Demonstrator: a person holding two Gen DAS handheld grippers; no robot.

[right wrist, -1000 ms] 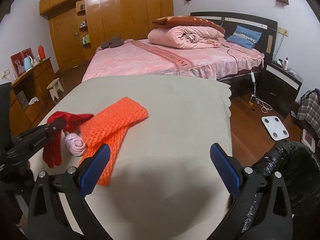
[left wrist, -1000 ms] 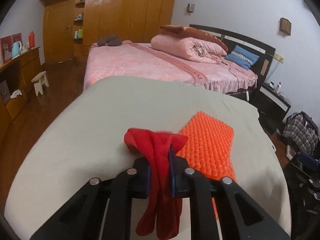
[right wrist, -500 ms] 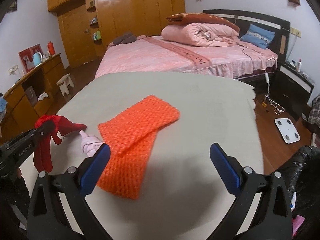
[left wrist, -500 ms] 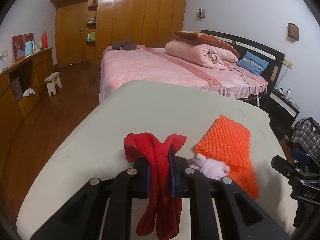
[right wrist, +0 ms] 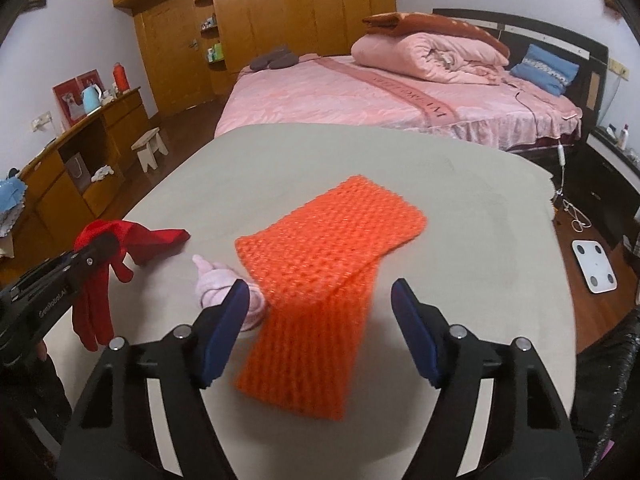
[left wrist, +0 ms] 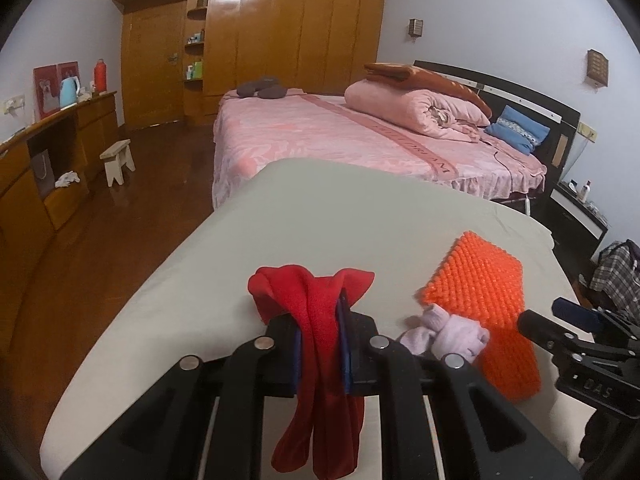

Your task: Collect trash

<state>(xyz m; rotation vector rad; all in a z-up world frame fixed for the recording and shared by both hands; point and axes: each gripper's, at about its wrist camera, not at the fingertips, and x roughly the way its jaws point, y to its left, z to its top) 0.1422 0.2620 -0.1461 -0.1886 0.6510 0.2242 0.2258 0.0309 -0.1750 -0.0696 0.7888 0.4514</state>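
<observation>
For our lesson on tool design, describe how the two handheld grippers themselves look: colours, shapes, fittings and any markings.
Both match: the left gripper and the right gripper are matte black angular frames with open triangular cut-outs and round silver pivot bolts. Their jaws carry blue pads, long and rounded on the right one. White lettering runs along the left gripper's side in the right wrist view, too blurred to read surely. No cables or sleeves show.

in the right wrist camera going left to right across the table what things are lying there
left gripper shut on the red glove → pink glove, bunched up → orange knitted scarf, lying folded on the grey table
</observation>
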